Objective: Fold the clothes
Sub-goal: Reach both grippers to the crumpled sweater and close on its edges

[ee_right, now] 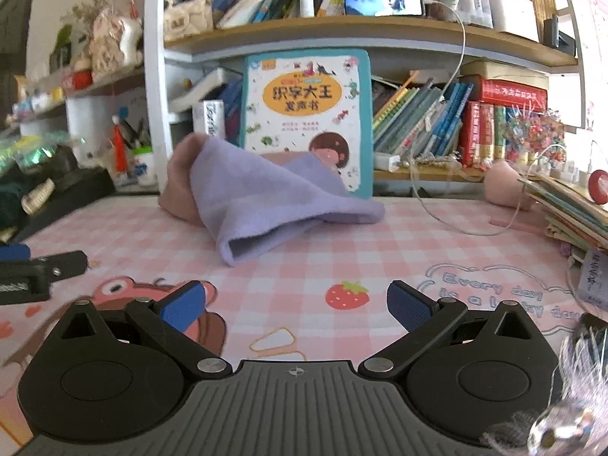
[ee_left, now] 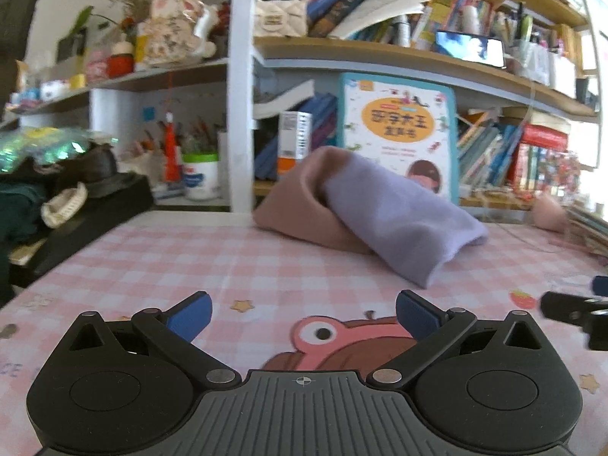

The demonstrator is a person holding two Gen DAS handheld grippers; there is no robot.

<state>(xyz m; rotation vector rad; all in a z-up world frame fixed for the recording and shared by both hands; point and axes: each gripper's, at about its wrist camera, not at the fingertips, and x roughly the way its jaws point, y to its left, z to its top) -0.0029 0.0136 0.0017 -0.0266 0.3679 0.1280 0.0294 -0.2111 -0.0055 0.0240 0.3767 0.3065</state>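
1. The left gripper point(ee_left: 304, 317) has its blue ribbed pads spread wide and holds nothing.
2. The right gripper point(ee_right: 296, 309) is also spread wide and empty.
3. At 12 o'clock from both, a soft lilac cloth point(ee_left: 402, 220) lies draped over a folded pink cloth point(ee_left: 300, 201).
4. Both cloths rest on the pink checked table cover point(ee_right: 380, 250), before a stiff upright picture book point(ee_right: 307, 110).

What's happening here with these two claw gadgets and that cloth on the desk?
A person holds a claw in each hand to fold clothes. Right now both the left claw and the right claw are open and empty, hovering over the pink checked desk mat. Ahead lies a lilac cloth draped over a pink cloth, touched by neither claw.
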